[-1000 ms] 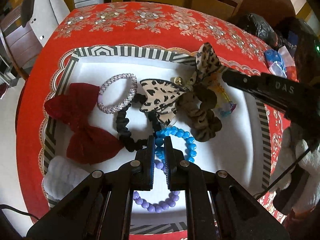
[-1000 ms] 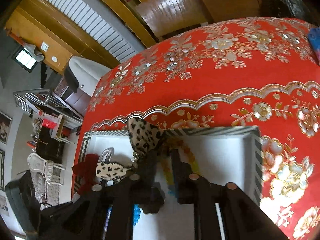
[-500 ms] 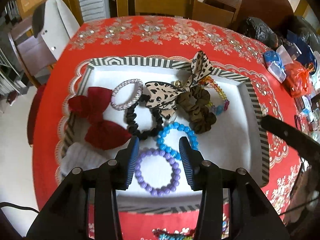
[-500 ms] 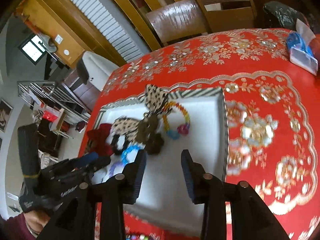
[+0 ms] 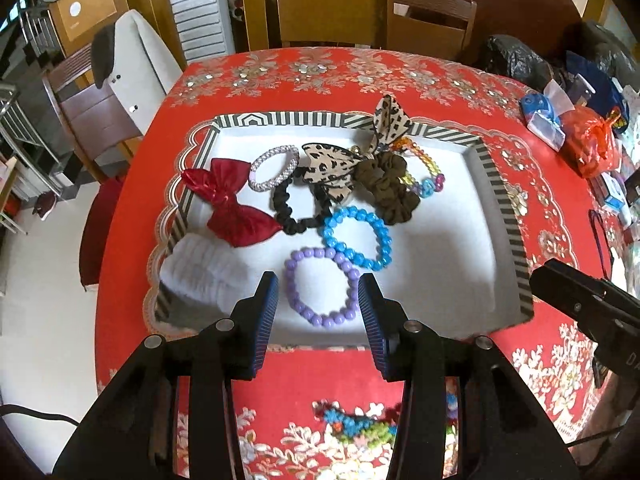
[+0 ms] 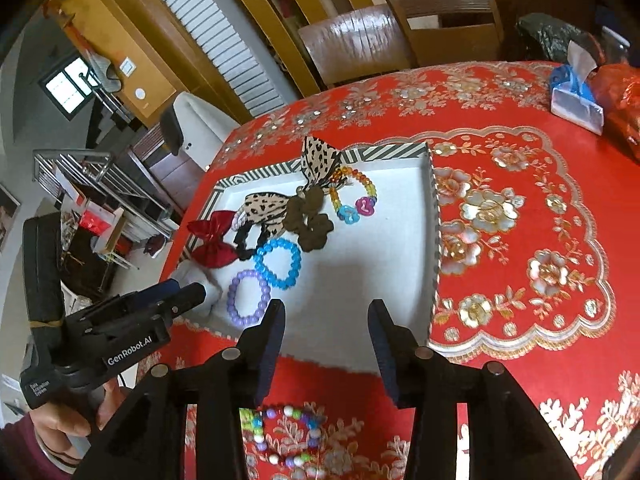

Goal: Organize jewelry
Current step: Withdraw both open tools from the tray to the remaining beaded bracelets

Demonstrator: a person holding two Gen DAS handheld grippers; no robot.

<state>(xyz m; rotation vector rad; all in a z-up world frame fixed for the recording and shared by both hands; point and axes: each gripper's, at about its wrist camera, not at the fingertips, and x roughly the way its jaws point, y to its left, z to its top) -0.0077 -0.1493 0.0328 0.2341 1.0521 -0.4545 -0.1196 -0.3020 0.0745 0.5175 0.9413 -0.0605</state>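
A white tray with a striped rim [image 5: 502,200] [image 6: 434,216] holds a purple bead bracelet [image 5: 322,286] [image 6: 248,298], a blue bead bracelet [image 5: 358,238] [image 6: 278,263], a black scrunchie [image 5: 298,206], a brown scrunchie [image 5: 388,188], a red bow [image 5: 230,204], a leopard bow [image 5: 332,166], a sparkly ring [image 5: 274,168], a rainbow bracelet [image 6: 352,196] and a white fluffy band [image 5: 196,272]. My left gripper [image 5: 318,300] is open and empty above the tray's near edge. My right gripper [image 6: 326,322] is open and empty over the tray's near right part.
Another beaded bracelet [image 6: 280,436] lies on the red tablecloth in front of the tray, also in the left wrist view [image 5: 356,424]. Bags and a blue packet [image 5: 542,118] crowd the table's right side. Wooden chairs [image 5: 332,12] stand behind.
Both grippers have opened and pulled back and up from the tray. The purple bracelet now lies free in the tray, and the leopard bow and rainbow bracelet are let go.
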